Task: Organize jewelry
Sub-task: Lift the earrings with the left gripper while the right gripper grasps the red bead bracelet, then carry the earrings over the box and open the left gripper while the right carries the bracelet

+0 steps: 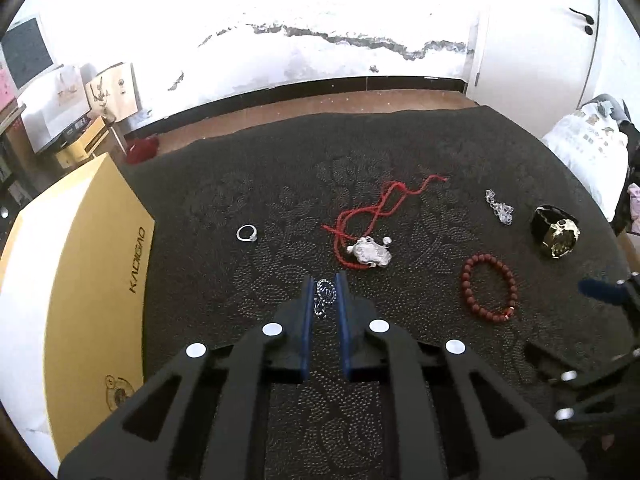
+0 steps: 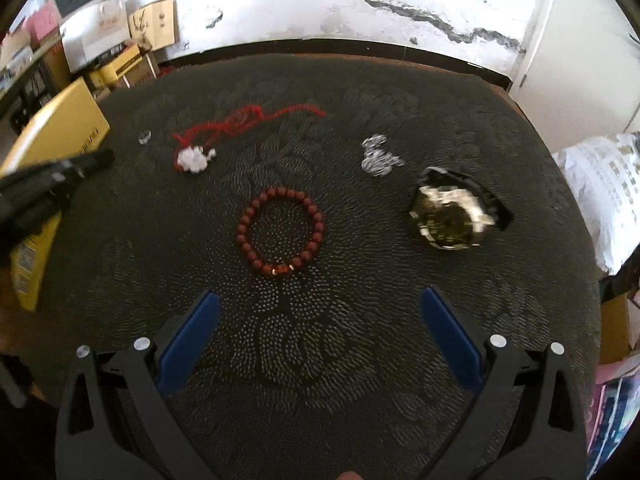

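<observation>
My left gripper (image 1: 325,285) has its jaws close around a small silver chain piece (image 1: 324,298) on the dark patterned cloth (image 1: 280,168). Beyond it lie a silver ring (image 1: 246,233), a red cord necklace with a silver pendant (image 1: 368,254), a red bead bracelet (image 1: 489,287), a clear crystal piece (image 1: 499,207) and a black and gold watch (image 1: 556,232). My right gripper (image 2: 320,300) is open and empty, just short of the bead bracelet (image 2: 280,232). The watch (image 2: 452,216), crystal piece (image 2: 378,156) and pendant (image 2: 194,160) show there too.
A yellow and white box (image 1: 80,264) lies along the cloth's left edge. Cartons and bags (image 1: 100,96) stand at the far left by the white wall. A white bag (image 1: 588,148) sits off the right edge.
</observation>
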